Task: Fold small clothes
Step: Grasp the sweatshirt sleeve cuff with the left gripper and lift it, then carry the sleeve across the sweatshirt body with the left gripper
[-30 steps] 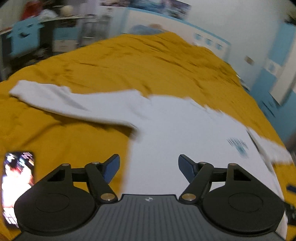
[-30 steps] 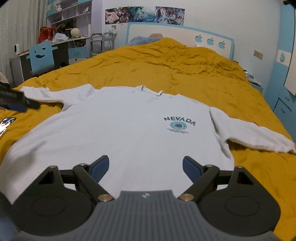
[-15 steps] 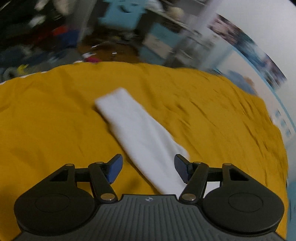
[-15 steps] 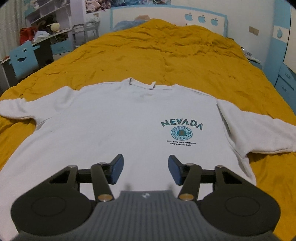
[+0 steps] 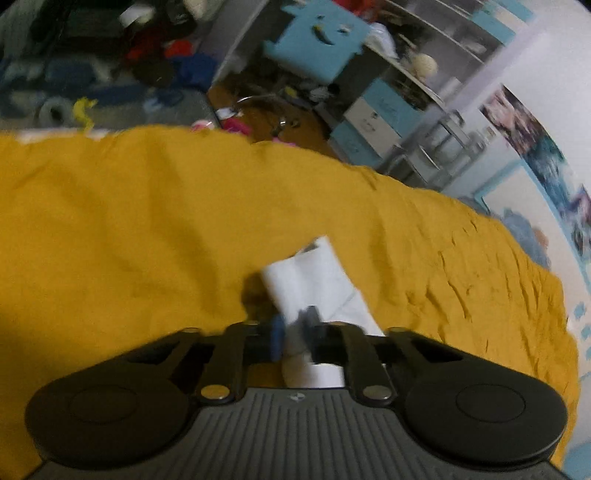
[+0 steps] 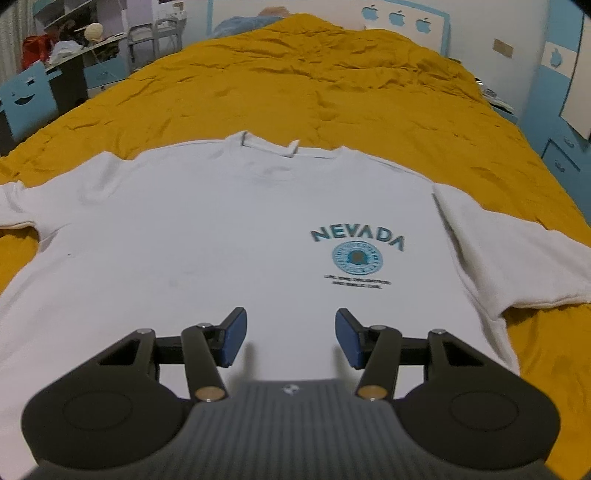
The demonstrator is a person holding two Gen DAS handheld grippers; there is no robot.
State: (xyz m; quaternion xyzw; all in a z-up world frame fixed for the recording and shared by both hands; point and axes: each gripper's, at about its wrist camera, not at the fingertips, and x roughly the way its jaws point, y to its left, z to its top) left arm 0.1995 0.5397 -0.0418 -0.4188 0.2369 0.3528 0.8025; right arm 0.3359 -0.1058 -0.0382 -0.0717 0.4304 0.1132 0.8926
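A white long-sleeved shirt (image 6: 221, 236) with a teal NEVADA print (image 6: 356, 238) lies flat, front up, on the yellow bedspread (image 6: 332, 85). My right gripper (image 6: 290, 338) is open and empty, low over the shirt's lower middle. In the left wrist view my left gripper (image 5: 293, 332) is shut on the shirt's left sleeve (image 5: 314, 280), whose cuff end is lifted and bunched above the bedspread (image 5: 129, 221). The shirt's right sleeve (image 6: 517, 266) lies spread out to the right.
A desk with a blue chair (image 5: 321, 33) and floor clutter (image 5: 147, 66) lie past the bed's left edge. Blue drawers (image 6: 561, 155) stand to the right of the bed. A headboard (image 6: 399, 18) with apple shapes is at the far end.
My left gripper has closed on the left sleeve, which has risen and bunched. My right gripper has moved forward and lower over the shirt and opened slightly.
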